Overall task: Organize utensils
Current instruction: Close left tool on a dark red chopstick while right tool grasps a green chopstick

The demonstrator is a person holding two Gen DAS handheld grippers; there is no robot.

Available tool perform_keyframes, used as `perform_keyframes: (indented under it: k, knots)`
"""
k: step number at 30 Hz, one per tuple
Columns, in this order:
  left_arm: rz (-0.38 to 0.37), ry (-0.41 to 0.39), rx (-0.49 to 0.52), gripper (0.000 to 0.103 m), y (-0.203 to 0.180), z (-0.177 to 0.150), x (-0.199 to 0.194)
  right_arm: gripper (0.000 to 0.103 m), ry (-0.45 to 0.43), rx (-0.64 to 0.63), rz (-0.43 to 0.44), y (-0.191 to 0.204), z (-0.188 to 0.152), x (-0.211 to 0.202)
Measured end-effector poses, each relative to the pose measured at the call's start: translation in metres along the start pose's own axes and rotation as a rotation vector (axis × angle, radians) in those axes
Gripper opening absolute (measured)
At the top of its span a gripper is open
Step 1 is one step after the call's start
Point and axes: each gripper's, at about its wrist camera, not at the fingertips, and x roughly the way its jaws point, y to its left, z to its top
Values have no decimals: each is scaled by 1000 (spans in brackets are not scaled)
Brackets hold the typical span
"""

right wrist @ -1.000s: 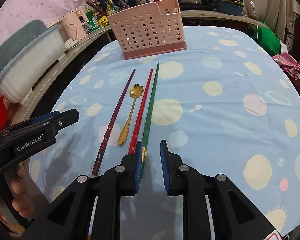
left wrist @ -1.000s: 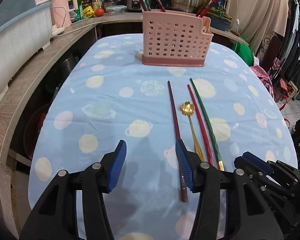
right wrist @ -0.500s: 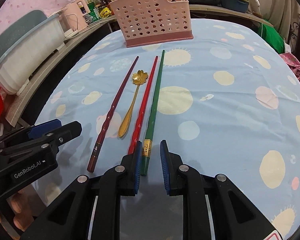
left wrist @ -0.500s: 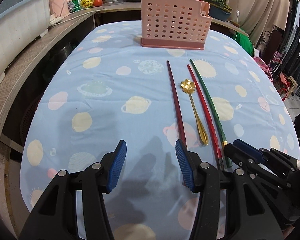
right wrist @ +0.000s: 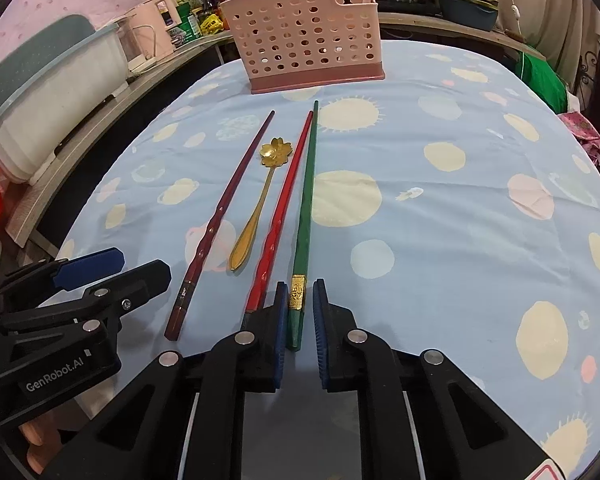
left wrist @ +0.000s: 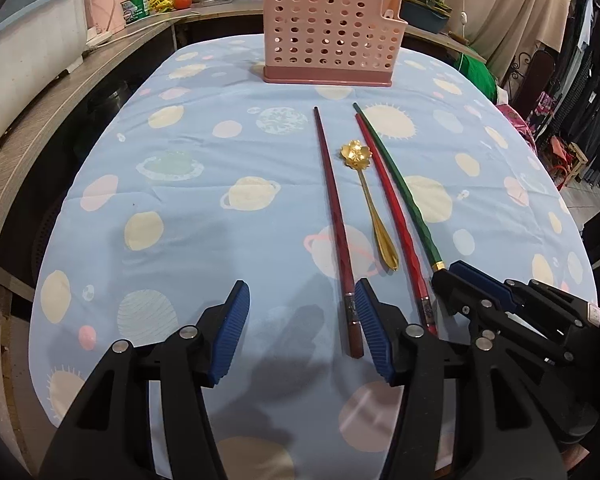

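Left wrist view: the left tongs [left wrist: 302,322] hang low over the near end of the bench [left wrist: 188,208], pointing steeply down, jaws roughly half open with nothing gripped.
Left tongs and dark red chopstick: the butt of the dark red chopstick [left wrist: 334,216] lies just inside the right-hand blue pad, on the cloth; the other pad is well apart from it.
Right wrist view: the right tongs [right wrist: 300,312] have just been closing and now straddle the gold-banded butt of the green chopstick [right wrist: 306,208]; one pad lies against it, while a thin gap shows at the other pad, so whether it is firmly pinched cannot be told from this view.
Green chopstick: flat on the bench, tip toward the pink basket [right wrist: 300,40], rightmost of the row.
Red chopstick [right wrist: 286,200]: just beside the green one, their far tips nearly touching; its butt runs under the right tongs' left-hand finger.
Gold spoon [right wrist: 260,196]: between the red and dark red chopsticks, flower-shaped bowl toward the basket.
Pink basket: upright at the far end of the bench, well apart from the row; whether anything stands inside it cannot be made out.
Bench cover: pale blue cloth printed with suns and planets.
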Motion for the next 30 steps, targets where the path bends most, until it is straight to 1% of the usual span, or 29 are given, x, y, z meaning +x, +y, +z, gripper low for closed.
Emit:
perform_keyframes:
  k: [4,6,10,17,22,28,30]
  knots:
    - [-9,6,13,53,-4,-3,1,7,-7,13,1,-5,-2,-1]
    - [-11,8,19,57,-6,-5,1,7,-11,17,-4,-7,-3,-3]
    - [-17,16,27,57,-10,-7,3,7,-16,36,-9,-13,-6,-6]
    - [-22,42,13,57,-8,-10,11,7,-18,48,-10,-16,-10,-9]
    - [-15,45,7,51,-8,-11,13,7,-19,47,-10,-16,-10,-9]
    - [-9,39,20,39,-9,-11,13,7,-19,47,-10,-16,-10,-9]
    - [-9,39,22,28,-9,-11,13,7,-19,46,-10,-16,-10,-9]
